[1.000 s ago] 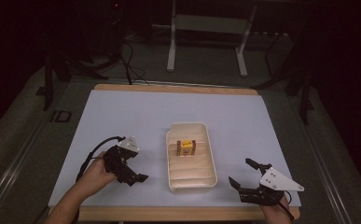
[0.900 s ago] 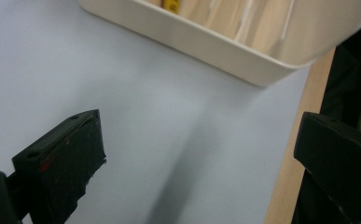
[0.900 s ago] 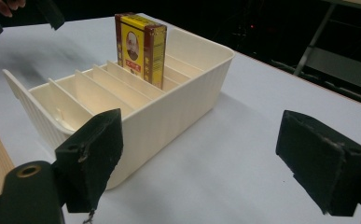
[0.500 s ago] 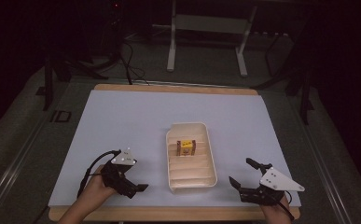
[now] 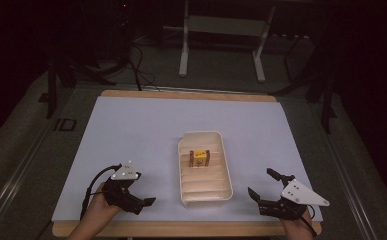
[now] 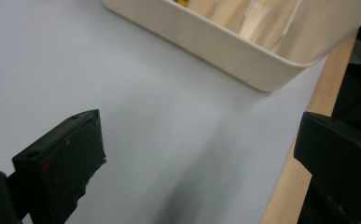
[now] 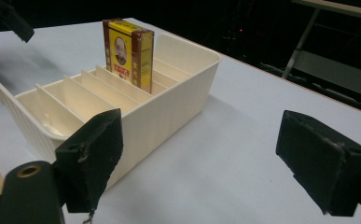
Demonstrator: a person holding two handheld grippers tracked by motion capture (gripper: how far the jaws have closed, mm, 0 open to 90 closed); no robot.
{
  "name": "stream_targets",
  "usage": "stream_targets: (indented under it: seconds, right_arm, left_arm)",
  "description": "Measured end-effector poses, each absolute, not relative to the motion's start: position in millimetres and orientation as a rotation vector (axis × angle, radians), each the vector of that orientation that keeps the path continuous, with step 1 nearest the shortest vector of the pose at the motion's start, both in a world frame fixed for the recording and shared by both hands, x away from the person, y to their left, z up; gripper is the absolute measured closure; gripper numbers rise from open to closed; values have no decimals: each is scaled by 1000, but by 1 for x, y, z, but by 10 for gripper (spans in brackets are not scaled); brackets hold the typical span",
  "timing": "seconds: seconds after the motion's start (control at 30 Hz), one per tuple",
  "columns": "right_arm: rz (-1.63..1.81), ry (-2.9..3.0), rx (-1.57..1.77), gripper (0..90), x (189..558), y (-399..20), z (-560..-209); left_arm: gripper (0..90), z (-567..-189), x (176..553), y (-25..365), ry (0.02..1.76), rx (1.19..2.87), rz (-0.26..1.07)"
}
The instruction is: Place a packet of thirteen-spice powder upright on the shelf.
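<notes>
A cream tray (image 5: 205, 200) with several slat dividers sits at the middle of the white table top. A yellow and brown box (image 5: 200, 158) stands upright in one of its far slots. My left gripper (image 5: 142, 192) rests near the front edge, left of the tray, open and holding nothing. In the left gripper view the left gripper (image 6: 197, 154) spans bare table, with the tray's corner (image 6: 243, 51) ahead. My right gripper (image 5: 263, 184) sits right of the tray, also open. In the right gripper view the right gripper (image 7: 206, 158) faces the tray wall (image 7: 169, 107) and the box (image 7: 128, 52).
The table's wooden front edge (image 5: 191, 229) runs just behind both hands. Dark floor, cables and a metal frame (image 5: 221, 30) lie beyond the far edge. Bare white surface (image 5: 141, 125) spreads across the far half of the table.
My left gripper has drawn back toward the front edge of the table, away from the tray's side. The right gripper, the tray and the box have stayed put.
</notes>
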State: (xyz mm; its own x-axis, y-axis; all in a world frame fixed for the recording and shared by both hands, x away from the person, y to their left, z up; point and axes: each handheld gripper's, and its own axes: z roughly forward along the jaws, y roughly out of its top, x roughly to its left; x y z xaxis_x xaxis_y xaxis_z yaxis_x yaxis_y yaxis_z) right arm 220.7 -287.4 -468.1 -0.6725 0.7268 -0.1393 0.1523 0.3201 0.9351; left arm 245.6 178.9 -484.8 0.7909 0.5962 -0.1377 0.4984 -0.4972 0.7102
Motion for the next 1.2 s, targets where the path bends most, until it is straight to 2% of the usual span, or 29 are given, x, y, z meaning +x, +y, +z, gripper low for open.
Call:
stream_targets:
  seconds: [0.6, 1.2]
  right_arm:
    - [1321, 1990, 783, 148, 222, -293, -468]
    - [1308, 1994, 785, 149, 223, -293, -469]
  left_arm:
    - [21, -495, 227, 191, 919, 2136, 238]
    - [21, -495, 226, 184, 904, 2119, 275]
